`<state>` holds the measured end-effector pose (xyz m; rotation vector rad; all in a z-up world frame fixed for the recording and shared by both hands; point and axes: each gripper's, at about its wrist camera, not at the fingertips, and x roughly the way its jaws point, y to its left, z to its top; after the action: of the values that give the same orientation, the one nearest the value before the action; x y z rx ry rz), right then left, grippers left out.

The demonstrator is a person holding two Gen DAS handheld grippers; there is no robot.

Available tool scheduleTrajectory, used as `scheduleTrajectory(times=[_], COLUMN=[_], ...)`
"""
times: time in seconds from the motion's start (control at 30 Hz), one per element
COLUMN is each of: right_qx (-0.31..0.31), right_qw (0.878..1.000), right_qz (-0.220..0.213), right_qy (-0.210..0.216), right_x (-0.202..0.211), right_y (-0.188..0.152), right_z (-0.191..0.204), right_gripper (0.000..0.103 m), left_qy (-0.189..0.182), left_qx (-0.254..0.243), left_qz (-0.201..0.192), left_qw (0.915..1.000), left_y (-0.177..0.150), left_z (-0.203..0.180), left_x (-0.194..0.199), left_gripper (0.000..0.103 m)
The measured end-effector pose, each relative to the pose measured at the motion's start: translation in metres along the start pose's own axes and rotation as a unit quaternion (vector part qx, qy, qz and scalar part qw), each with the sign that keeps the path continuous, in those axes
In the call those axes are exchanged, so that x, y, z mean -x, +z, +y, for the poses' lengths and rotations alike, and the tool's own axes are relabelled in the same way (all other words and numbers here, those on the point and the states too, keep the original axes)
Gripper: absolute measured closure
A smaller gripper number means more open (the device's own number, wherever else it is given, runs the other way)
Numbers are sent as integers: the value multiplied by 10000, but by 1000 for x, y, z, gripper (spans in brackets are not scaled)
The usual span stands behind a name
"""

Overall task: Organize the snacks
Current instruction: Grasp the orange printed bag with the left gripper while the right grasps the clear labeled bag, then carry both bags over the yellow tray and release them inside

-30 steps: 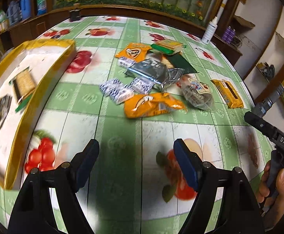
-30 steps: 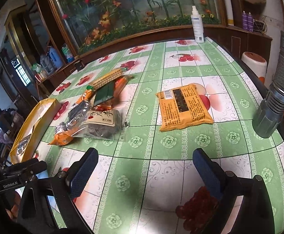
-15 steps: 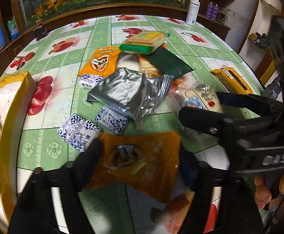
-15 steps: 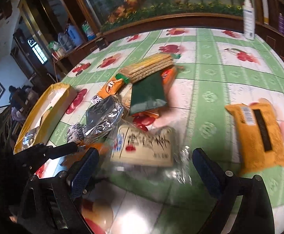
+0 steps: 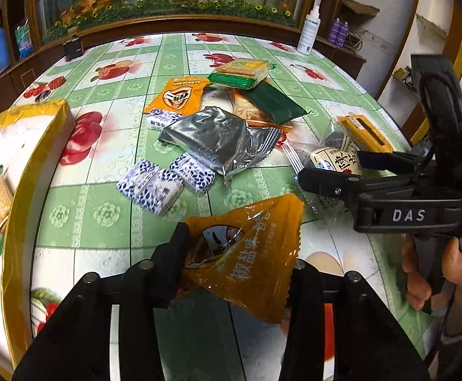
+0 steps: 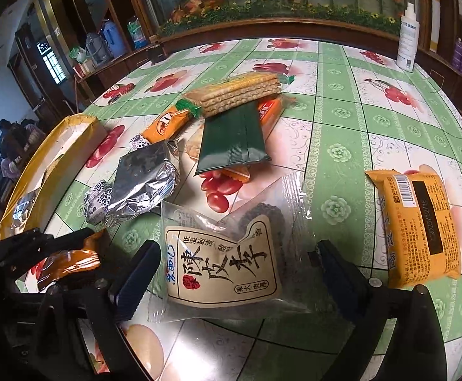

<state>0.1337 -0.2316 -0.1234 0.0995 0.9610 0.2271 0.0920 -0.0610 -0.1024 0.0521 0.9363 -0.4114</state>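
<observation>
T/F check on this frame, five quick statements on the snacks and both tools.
1. The left tool has an orange packet between its closing jaws. True.
2. The right tool is clamped on the yellow biscuit pack. False: it straddles the clear plum bag, open.
3. The dark green packet lies partly under the cracker stack. True.
4. The yellow-rimmed box holds nothing. False: crackers lie inside.
5. The spray bottle lies toppled. False: upright.

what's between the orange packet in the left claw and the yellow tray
Nothing visible. The orange packet sits in the closing left claw, and only bare tablecloth lies between it and the yellow tray. The blue-white candies lie farther back, off that line.
</observation>
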Motion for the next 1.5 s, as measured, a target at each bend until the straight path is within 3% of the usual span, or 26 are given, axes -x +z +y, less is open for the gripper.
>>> scheduleTrajectory(times=[0.1,0.33,0.4,0.43,0.47,0.5,0.63,0.87,1.0,1.2,1.5], right_qx=[-96,-100,-130,-195,-281,-334,-453,-302,-169,55,371], right_qw=[9999,9999,9998,9997,9991,9989,9977,9961,9948,9921,9879], right_qz=[-23,-53,-112,-113,-170,-199,-329,-598,-727,-849,-823], right_qy=[-55,-117,-31,86,263,248,393,581,699,923,1261], right_x=[5,12,17,20,24,28,41,71,86,99,96], right_y=[-5,-14,-17,-18,-20,-21,-30,-35,-33,-31,-24], right_z=[-4,-7,-7,-9,-10,-10,-6,15,30,56,95], right_gripper=[5,6,18,20,35,40,41,42,42,42,42], left_qy=[-154,-426,-460,-476,-504,-527,-609,-442,-250,427,1135], left_qx=[198,549,639,678,723,771,862,978,1042,1148,1565], left_qz=[-61,-252,-306,-345,-388,-436,-679,-864,-971,-1087,-1174], left_qw=[9997,9973,9964,9960,9954,9947,9921,9905,9895,9865,9741], left_y=[-6,-17,-18,-18,-19,-20,-22,-28,-32,-35,-45], left_z=[6,13,16,18,20,21,25,32,38,52,89], left_x=[8,21,26,29,32,36,54,78,91,110,128], left_gripper=[77,87,87,87,87,87,87,87,87,87,87])
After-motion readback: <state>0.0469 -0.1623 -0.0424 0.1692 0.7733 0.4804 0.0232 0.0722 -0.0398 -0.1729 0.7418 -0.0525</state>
